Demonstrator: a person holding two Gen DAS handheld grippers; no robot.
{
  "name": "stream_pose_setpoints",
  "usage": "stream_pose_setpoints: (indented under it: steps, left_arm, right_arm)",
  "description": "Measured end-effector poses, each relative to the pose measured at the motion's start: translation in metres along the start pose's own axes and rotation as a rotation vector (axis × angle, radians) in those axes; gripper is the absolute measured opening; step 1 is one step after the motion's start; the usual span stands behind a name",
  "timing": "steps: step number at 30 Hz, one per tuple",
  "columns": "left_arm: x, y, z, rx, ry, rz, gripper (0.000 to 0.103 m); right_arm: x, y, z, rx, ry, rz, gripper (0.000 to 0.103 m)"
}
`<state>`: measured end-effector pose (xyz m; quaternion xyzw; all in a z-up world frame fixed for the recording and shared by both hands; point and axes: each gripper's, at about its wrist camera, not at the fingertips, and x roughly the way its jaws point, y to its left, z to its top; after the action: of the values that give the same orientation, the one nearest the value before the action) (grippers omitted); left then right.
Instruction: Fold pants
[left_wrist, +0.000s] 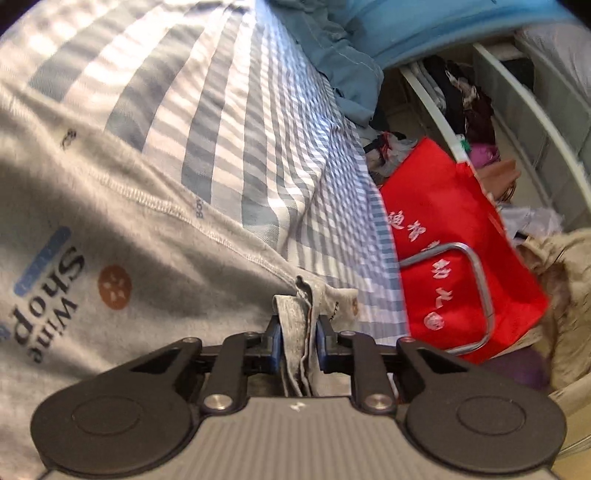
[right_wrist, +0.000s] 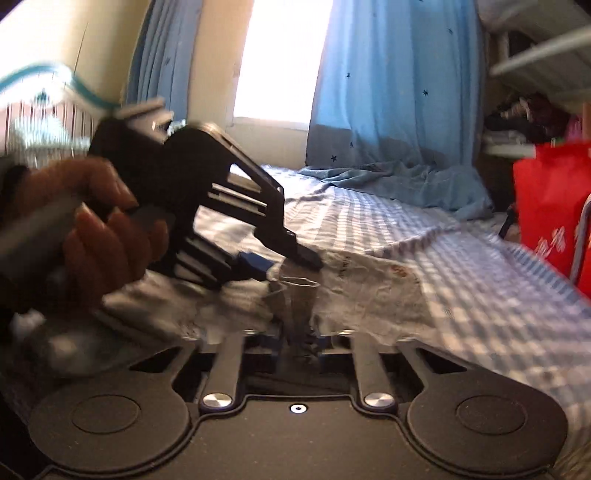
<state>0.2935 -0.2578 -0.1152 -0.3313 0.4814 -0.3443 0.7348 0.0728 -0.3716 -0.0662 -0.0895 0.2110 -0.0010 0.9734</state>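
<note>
Light grey printed pants (left_wrist: 122, 229) lie on a blue-and-white checked bedsheet (left_wrist: 258, 129). My left gripper (left_wrist: 298, 343) is shut on a bunched edge of the pants, held between its blue pads. In the right wrist view my right gripper (right_wrist: 300, 343) is shut on a fold of the same pants (right_wrist: 369, 291). The left gripper (right_wrist: 291, 264) shows there too, held in a hand, pinching the fabric just beyond my right fingertips. The two grippers are close together.
A red bag (left_wrist: 454, 243) with white characters and a metal handle stands beside the bed; it also shows at the right edge of the right wrist view (right_wrist: 550, 206). Blue curtains (right_wrist: 391, 85) and a crumpled blue cloth (right_wrist: 406, 184) lie at the bed's far end. White shelves (left_wrist: 517, 110) hold clothes.
</note>
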Motion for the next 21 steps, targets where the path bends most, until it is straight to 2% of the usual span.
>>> stream_pose_setpoints:
  steps: [1,2,3,4,6,8,11,16,21]
  left_arm:
    - [-0.003,-0.002,-0.001,0.027,-0.005,0.011,0.02]
    - [-0.004,-0.005,-0.002,0.047,-0.01,0.025,0.02]
    - [-0.005,-0.006,-0.004,0.062,-0.013,0.034,0.02]
    - [-0.006,-0.007,-0.004,0.074,-0.013,0.04,0.02]
    - [-0.006,-0.008,-0.005,0.081,-0.011,0.049,0.02]
    - [-0.01,-0.006,-0.005,0.082,-0.011,0.051,0.018]
    - [-0.014,-0.007,-0.006,0.096,-0.009,0.055,0.012]
    - [-0.031,-0.013,-0.003,0.153,-0.024,0.057,0.011]
    - [-0.063,-0.012,0.008,0.224,-0.037,0.084,0.01]
  right_arm:
    - [0.003,0.003,0.0,-0.04,0.009,-0.015,0.055]
    - [0.009,0.006,-0.001,-0.08,0.021,-0.025,0.062]
    - [0.013,0.008,-0.001,-0.11,0.025,-0.025,0.061]
    - [0.016,0.01,-0.002,-0.127,0.029,-0.021,0.058]
    - [0.02,0.012,-0.001,-0.137,0.023,-0.01,0.043]
    - [0.023,0.015,-0.001,-0.162,0.017,-0.014,0.019]
    - [0.024,0.022,-0.004,-0.202,0.006,-0.034,0.012]
    - [0.019,0.025,0.004,-0.209,-0.006,-0.039,0.012]
    - [0.018,0.038,0.018,-0.212,-0.027,0.021,0.008]
